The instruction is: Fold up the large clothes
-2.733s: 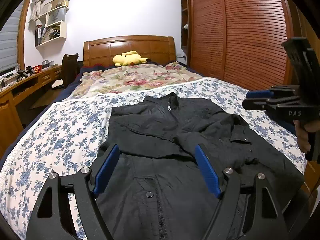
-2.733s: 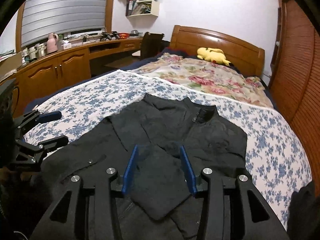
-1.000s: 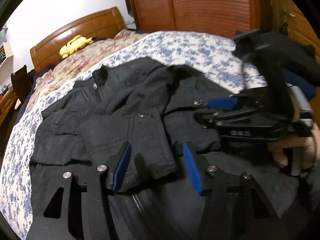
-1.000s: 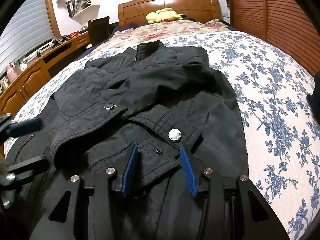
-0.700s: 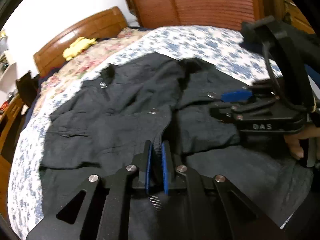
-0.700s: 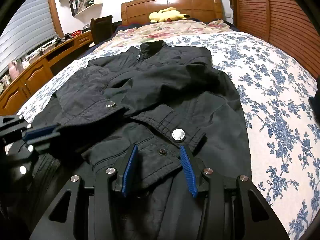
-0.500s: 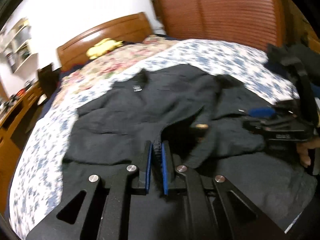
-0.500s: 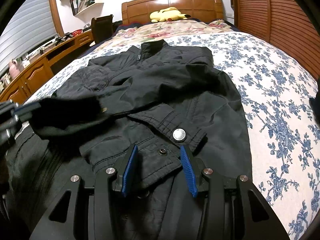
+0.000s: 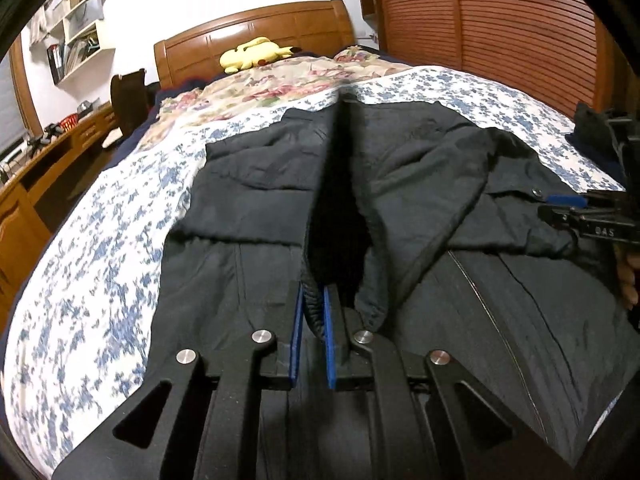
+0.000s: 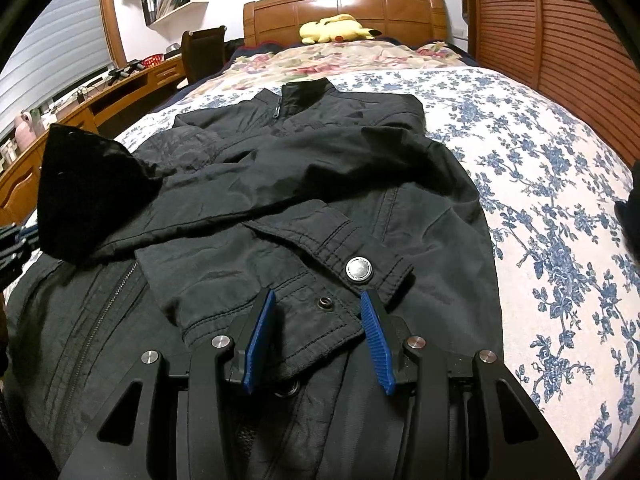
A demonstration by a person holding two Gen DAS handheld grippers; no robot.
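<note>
A black jacket (image 10: 320, 184) lies spread on the bed (image 10: 540, 208), on the blue-flowered bedspread, its collar (image 10: 306, 92) towards the far wooden headboard (image 10: 344, 8) and its hem at the near edge.

The left gripper (image 9: 311, 328) has its jaws nearly together, clamped on the dark ribbed cuff (image 9: 312, 312) of one sleeve. They have just been closing on it. The sleeve (image 9: 336, 216) rises from the jaws, lifted off the body of the jacket, and from the right wrist view its raised end stands up as a dark flap (image 10: 92, 192) at the left.

The right gripper (image 10: 316, 340) hangs low over the near part of the jacket with its jaws about half apart. The other sleeve's cuff (image 10: 288, 308), with a silver snap button (image 10: 359, 270) on it, lies between the blue pads (image 10: 260, 336). I can't tell whether the pads touch the cloth; they do not look to be pressing on it.

A yellow plush toy (image 10: 336, 28) lies by the headboard on a rose-patterned quilt (image 10: 344, 60). A slatted wooden wardrobe (image 10: 560, 20) stands on the right, a long wooden desk (image 10: 92, 96) on the left.
</note>
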